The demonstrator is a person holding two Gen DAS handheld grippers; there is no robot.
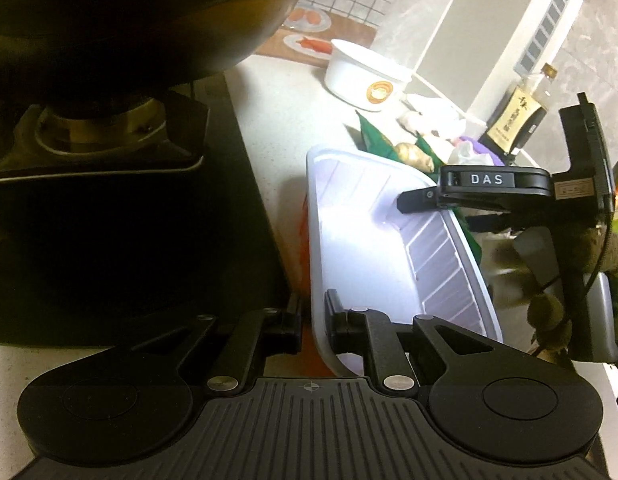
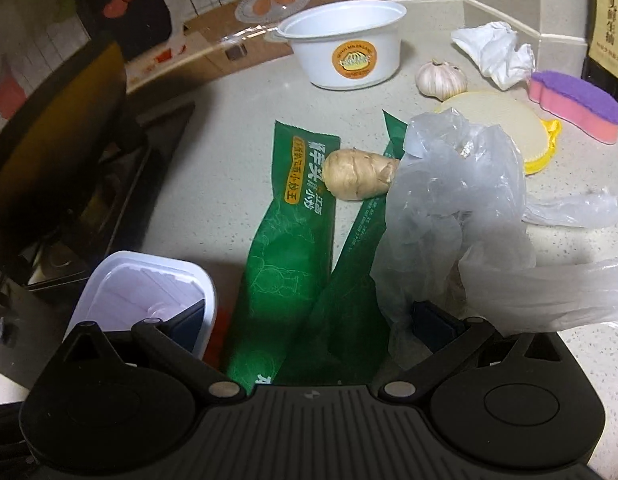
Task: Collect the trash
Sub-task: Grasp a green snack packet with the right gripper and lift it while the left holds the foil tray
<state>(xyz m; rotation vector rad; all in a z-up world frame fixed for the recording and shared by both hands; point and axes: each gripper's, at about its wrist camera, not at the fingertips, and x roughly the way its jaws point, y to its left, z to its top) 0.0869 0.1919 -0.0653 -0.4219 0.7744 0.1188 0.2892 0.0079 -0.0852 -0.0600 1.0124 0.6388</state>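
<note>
White plastic tray [image 1: 373,240] long axis near-to-far, left gripper [image 1: 313,320] clamped on its near rim, right gripper [image 2: 309,320] spread wide, 2 green wrappers [image 2: 293,232], 1 ginger pc [image 2: 357,176].

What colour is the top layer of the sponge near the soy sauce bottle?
Purple, over a pink base; the sponge by the soy sauce bottle shows best in the right wrist view.

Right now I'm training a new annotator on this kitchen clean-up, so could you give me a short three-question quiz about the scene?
1. True or false: the ginger lies across a green wrapper.
2. What do the left gripper's jaws clamp? A) the white tray's rim B) the purple sponge C) the garlic
3. Fill in: the right gripper's jaws stand ____ over the green wrappers.
Key: 1 true; 2 A; 3 open.
</note>
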